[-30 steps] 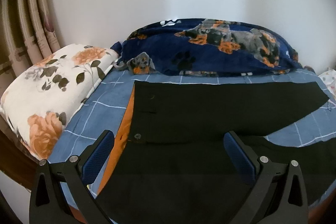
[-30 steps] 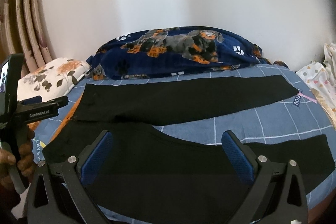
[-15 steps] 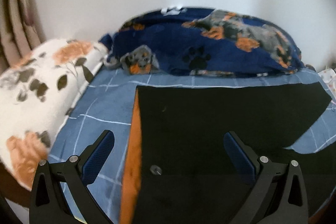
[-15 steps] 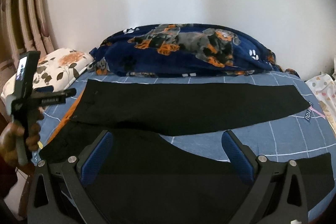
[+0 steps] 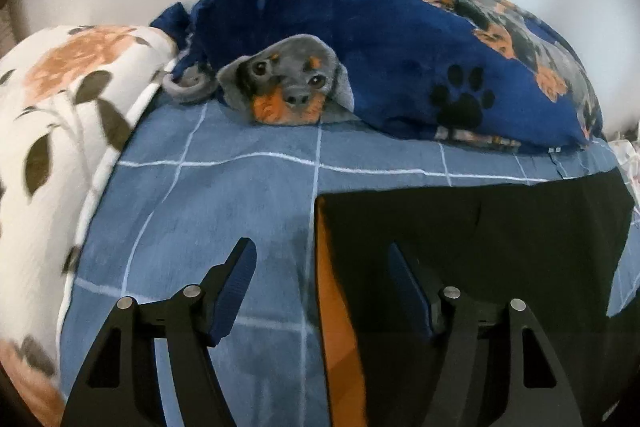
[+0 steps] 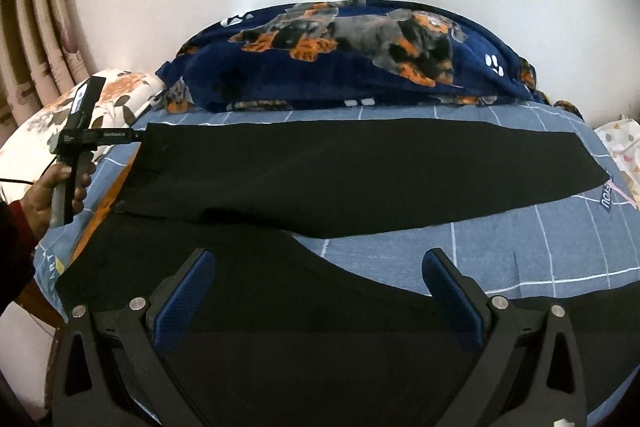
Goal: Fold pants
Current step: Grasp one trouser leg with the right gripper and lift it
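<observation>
The black pants (image 6: 328, 171) lay spread flat on my blue checked bedsheet (image 6: 540, 243), waistband toward my left and the two legs running rightward, apart from each other; beside the far leg's hem the sheet carried dark printed letters (image 6: 605, 195) too sideways and cropped for me to read, and more pale lettering near its left edge (image 6: 50, 261) was equally unclear; on the body of my left gripper (image 6: 138, 135), seen from the right wrist, a small white brand line showed, too fine to make out; that view alone also took in my left hand (image 6: 60, 187) on the handle, both trouser legs, the curtain (image 6: 36, 39) and a patterned white cloth (image 6: 624, 147) at the far right; the left wrist view alone showed the orange lining (image 5: 336, 339) at the waistband edge and a dachshund face (image 5: 286, 89) on the navy dog-print blanket (image 5: 400, 55), with the floral pillow (image 5: 60, 131) beside it; my left gripper (image 5: 320, 277) stood unclenched, its fingers straddling the waistband's far corner, holding nothing; my right gripper (image 6: 319, 271) was spread wide over the near leg, also gripping nothing.
</observation>
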Action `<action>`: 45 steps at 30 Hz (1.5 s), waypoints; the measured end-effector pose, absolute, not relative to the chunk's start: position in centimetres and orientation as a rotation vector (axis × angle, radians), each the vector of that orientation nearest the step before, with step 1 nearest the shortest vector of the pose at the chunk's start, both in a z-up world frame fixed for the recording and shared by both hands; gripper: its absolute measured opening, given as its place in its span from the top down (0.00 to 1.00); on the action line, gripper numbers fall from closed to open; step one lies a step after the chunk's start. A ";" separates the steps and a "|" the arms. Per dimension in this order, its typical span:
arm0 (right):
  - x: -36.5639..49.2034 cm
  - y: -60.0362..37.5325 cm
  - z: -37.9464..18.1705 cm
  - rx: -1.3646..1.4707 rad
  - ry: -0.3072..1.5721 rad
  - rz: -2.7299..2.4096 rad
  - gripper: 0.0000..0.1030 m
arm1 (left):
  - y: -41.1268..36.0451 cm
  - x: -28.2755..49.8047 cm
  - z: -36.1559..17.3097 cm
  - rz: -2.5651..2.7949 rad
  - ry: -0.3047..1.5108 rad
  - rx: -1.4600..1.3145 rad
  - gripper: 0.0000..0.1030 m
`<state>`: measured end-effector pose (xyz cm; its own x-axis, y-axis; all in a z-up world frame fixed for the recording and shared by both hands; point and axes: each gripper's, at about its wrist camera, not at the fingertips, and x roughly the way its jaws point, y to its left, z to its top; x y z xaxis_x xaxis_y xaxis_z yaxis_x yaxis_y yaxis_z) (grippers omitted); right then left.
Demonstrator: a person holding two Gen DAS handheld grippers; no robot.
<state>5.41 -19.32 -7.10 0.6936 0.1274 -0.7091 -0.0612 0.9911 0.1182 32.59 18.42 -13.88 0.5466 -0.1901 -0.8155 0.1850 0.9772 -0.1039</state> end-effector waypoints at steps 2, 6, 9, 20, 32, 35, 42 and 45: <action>5.7 -19.4 -7.4 0.087 0.808 0.099 0.00 | 18.6 33.9 -14.8 -0.250 1.004 -0.029 0.33; 6.0 -19.3 -8.1 0.084 0.833 0.098 0.00 | 18.1 35.3 -15.4 -0.320 1.014 -0.030 0.33; 6.3 -19.3 -8.4 0.086 0.845 0.096 0.00 | 17.6 36.0 -16.1 -0.392 1.045 -0.061 0.44; 7.2 -20.8 -8.4 0.195 0.870 0.122 0.00 | 18.0 30.8 -11.0 -0.453 0.873 -0.233 0.90; 14.0 -29.1 -8.1 0.849 0.879 0.266 0.00 | 15.4 15.1 -3.9 -0.514 0.645 -0.127 0.90; 16.4 -29.9 -8.7 0.925 0.894 0.279 0.01 | 15.4 12.4 -4.1 -0.512 0.649 -0.146 0.90; 21.5 -29.9 -10.4 1.039 0.944 0.312 0.26 | 15.1 9.4 -5.0 -0.507 0.694 -0.186 0.88; 23.3 -29.5 -11.5 1.056 0.980 0.316 0.55 | 15.1 8.9 -5.3 -0.506 0.715 -0.211 0.88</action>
